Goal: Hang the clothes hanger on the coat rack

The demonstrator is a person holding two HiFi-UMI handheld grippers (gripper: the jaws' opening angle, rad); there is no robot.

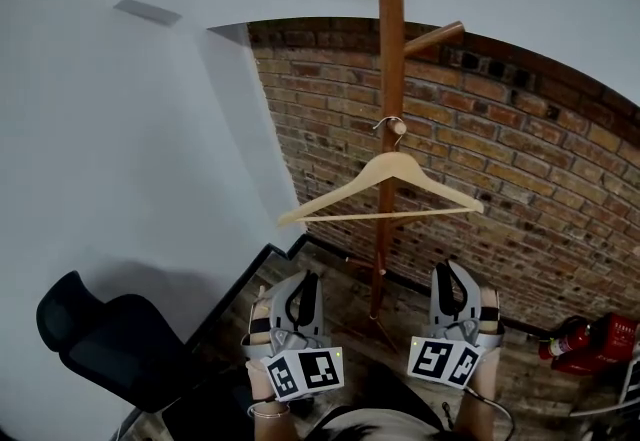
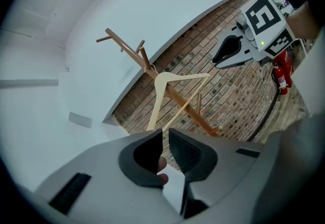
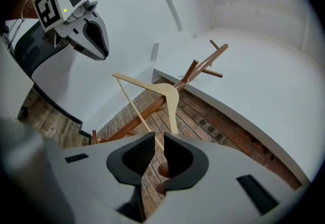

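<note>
Jaws on both sides stand only a crack apart w/ nothing between them. The left gripper (image 2: 165, 134) shows a narrow gap w/ bare brick beyond, and the right gripper (image 3: 159, 139) shows the same. Neither has hold of anything. In the head view both sit low, near the person's body, well apart from the hanger (image 1: 400, 166).

Step in hand, as I read it: the hang itself looks done, so this is the let-go / back-off stage. The hanger's metal hook (image 1: 388, 121) sits over a short peg (image 1: 398, 127) on the coat rack (image 1: 388, 29), below a longer upper branch. The hanger carries its own weight, w/ no gripper touching it.

Next move prob calls for little more than keeping both grippers clear so they don't knock it. Maybe also a check that the hook is fully seated, since it looks close to the peg's tip.

Hanger is pale wood, w/ plain sloped shoulders, a thin straight crossbar and a small silver hook. It hangs near level in front of the pole, w/ the brick wall (image 1: 480, 129) behind. No clothes on it.
</note>
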